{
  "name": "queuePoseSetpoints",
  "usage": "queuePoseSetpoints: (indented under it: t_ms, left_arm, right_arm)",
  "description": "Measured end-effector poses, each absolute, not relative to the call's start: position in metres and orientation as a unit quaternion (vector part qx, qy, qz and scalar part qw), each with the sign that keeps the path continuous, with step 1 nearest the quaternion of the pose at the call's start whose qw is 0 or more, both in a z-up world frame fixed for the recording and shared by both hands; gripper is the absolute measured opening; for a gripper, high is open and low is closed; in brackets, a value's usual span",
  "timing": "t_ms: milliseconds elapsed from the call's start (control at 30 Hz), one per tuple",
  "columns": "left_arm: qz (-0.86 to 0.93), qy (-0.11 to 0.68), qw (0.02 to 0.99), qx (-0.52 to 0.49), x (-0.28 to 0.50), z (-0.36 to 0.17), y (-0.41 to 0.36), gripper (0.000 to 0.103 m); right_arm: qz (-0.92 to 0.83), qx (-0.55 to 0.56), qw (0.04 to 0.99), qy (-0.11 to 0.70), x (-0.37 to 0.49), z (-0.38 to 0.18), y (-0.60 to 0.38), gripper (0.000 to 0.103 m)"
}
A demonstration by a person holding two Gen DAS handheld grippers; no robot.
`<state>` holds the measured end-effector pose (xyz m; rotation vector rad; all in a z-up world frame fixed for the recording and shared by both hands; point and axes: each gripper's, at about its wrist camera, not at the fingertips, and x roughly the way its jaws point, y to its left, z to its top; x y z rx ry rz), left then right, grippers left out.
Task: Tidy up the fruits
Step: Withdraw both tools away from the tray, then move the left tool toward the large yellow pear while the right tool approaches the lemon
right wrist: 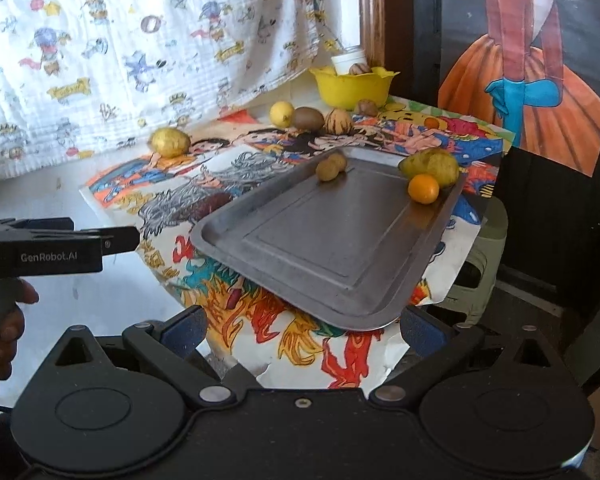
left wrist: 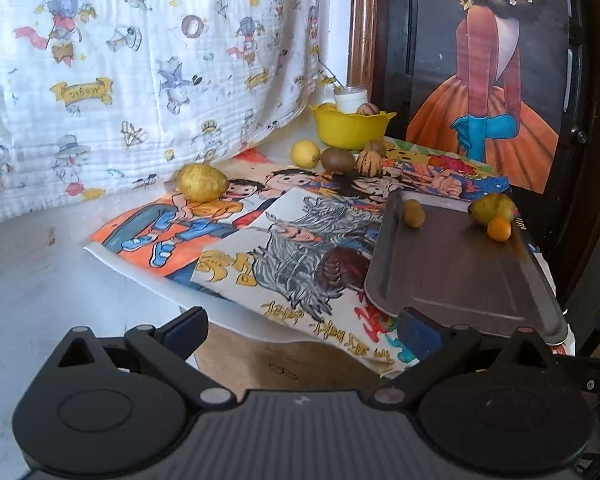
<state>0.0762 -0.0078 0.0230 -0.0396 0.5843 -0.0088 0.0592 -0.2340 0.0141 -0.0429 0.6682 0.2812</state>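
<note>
A grey metal tray (left wrist: 456, 272) (right wrist: 332, 248) lies on cartoon posters and holds a small brown fruit (left wrist: 414, 213) (right wrist: 327, 169), a yellow-green fruit (left wrist: 492, 208) (right wrist: 430, 166) and a small orange (left wrist: 499, 229) (right wrist: 423, 188). On the posters beyond lie a large yellow fruit (left wrist: 202, 182) (right wrist: 169, 142), a lemon (left wrist: 305, 153) (right wrist: 281, 113), a kiwi (left wrist: 337, 159) (right wrist: 308, 118) and a striped fruit (left wrist: 368, 162) (right wrist: 338, 121). A yellow bowl (left wrist: 350, 128) (right wrist: 354, 88) stands behind them. My left gripper (left wrist: 302, 330) and right gripper (right wrist: 302, 330) are open and empty, short of the tray's near edge.
A white cartoon-print cloth (left wrist: 140, 72) hangs at the back left. A dark panel with a painted girl (left wrist: 488, 80) stands at the right. A white jar (left wrist: 350, 98) sits behind the bowl. The left gripper body (right wrist: 56, 246) shows at the left of the right wrist view.
</note>
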Motion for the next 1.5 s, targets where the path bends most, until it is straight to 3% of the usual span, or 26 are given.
queuePoseSetpoints:
  t_ms: [700,1500]
  left_arm:
    - [0.121,0.273,0.952,-0.071,0.112,0.02,0.041,0.103]
    - [0.118,0.27,0.95,-0.099,0.2,0.042,0.064,0.103]
  right_arm:
    - [0.169,-0.019,0.947,0.274,0.111,0.027,-0.23,0.102]
    - [0.244,-0.085,0.939,0.228,0.2,0.071,-0.193,0.102]
